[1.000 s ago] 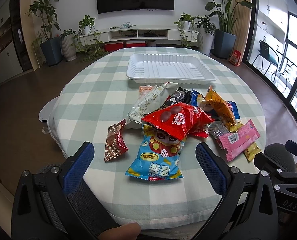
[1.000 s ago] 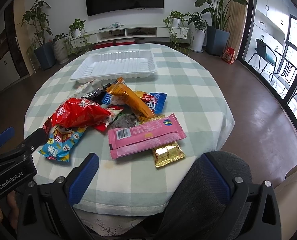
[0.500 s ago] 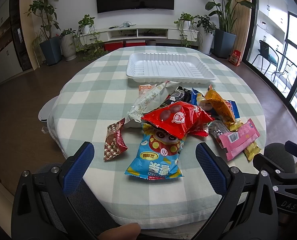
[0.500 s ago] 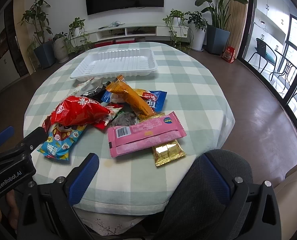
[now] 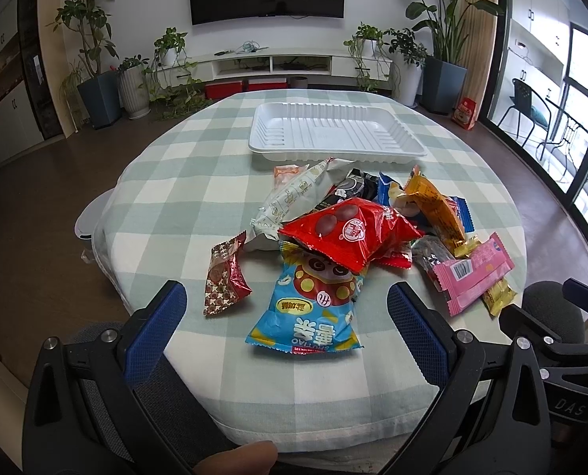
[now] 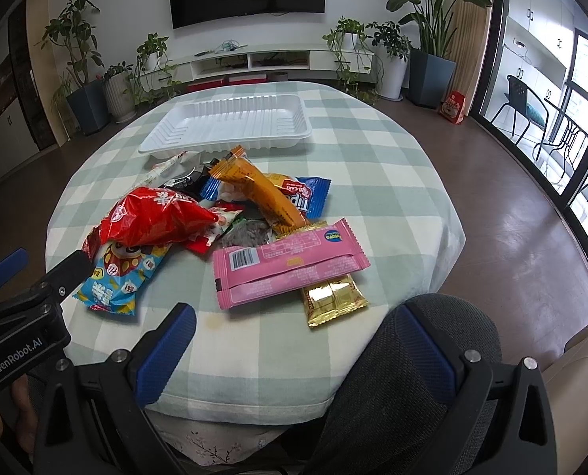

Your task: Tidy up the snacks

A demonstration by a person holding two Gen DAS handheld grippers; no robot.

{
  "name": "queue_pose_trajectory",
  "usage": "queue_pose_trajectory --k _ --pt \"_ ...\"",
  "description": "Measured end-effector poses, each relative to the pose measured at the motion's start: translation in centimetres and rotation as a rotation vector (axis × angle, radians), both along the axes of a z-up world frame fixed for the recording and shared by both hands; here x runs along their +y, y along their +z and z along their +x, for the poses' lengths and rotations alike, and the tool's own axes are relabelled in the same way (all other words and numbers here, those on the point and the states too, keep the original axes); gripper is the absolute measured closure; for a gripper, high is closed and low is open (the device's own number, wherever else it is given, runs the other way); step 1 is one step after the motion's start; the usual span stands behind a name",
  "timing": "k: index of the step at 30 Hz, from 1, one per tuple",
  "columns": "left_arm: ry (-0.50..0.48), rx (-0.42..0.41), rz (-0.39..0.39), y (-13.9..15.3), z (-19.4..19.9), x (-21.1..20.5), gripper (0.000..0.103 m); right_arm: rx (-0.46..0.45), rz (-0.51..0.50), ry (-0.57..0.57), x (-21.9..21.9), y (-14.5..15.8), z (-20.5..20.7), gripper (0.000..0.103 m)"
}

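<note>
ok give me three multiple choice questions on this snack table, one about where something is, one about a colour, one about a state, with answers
1. Where does the white tray sit relative to the snack pile?
A. on the far side of it
B. under it
C. on the floor

2. What colour is the long flat wrapper with a barcode?
A. green
B. pink
C. black

3. What state is the left tool in?
A. shut on a packet
B. shut on nothing
C. open, holding nothing

Answers:
1 A, the tray lies beyond the pile, toward the television.
2 B, the right wrist view shows it pink, resting partly on a gold packet.
3 C, its blue pads stand wide apart, with nothing gripped between them.
</note>
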State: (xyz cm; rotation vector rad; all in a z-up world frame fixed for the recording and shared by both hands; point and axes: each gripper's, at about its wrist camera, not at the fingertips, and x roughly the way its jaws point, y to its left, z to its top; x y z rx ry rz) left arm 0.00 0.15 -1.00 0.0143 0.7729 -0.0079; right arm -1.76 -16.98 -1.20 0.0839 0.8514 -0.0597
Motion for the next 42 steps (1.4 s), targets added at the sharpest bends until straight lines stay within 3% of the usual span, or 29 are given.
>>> queue_pose_trajectory --k 17,30,36,37,39,42 --pt "0.001 0.003 -0.001 0.0 0.0 0.0 0.0 0.009 -0.001 0.002 0.1 -0.8 -0.1 0.0" --pt "-0.034 -0.019 0.021 -1.6 -1.2 -0.1 0.0 0.046 -0.029 0.012 0.2 -0.6 0.3 0.0" --pt "-0.155 0.023 -0.072 -2.4 -1.9 2.4 0.0 0.005 0.002 0.02 -1.0 -0.1 0.3 0.0" --pt "-0.169 0.066 -0.079 -2.8 -1.8 2.7 0.0 -0.003 0.018 0.019 -1.4 0.0 0.4 0.0" --pt "-0.162 0.149 -0.088 -3.5 -1.8 3.4 0.0 -0.017 0.057 0.021 -2.2 0.1 0.6 0.0" --pt "-0.101 0.157 -0.102 -3.7 -1.1 5.0 0.0 -0.007 0.115 0.017 -3.5 -0.2 1.2 0.001"
